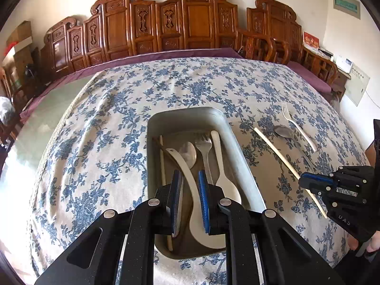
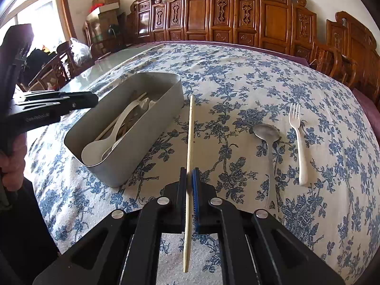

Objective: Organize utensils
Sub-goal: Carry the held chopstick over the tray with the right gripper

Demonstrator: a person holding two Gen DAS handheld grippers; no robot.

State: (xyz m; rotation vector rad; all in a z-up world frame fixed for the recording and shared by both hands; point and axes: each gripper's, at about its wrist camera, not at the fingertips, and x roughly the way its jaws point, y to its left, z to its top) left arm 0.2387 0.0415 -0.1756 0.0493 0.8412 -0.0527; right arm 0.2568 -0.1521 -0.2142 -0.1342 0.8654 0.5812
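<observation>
A grey rectangular bin [image 1: 239, 147] [image 2: 152, 116] sits on the floral tablecloth and holds several utensils: white spoons, a metal spoon, a metal fork and a chopstick. My left gripper [image 1: 191, 178] hovers over the bin's near end, open, with a white ladle [image 1: 190, 185] lying in the bin below its fingers. My right gripper [image 2: 189, 173] [image 1: 313, 184] is shut on a cream chopstick [image 2: 190, 142] [image 1: 280, 156], just right of the bin. A metal spoon [image 2: 267, 133] [image 1: 283, 131] and a white fork [image 2: 299, 142] [image 1: 299, 125] lie on the cloth further right.
The blue-flowered tablecloth [image 1: 118, 118] covers a glass-topped table [image 1: 35, 123]. Carved wooden chairs [image 1: 190, 19] line the far edge. Boxes and clutter [image 2: 104, 11] stand at the far left by a window.
</observation>
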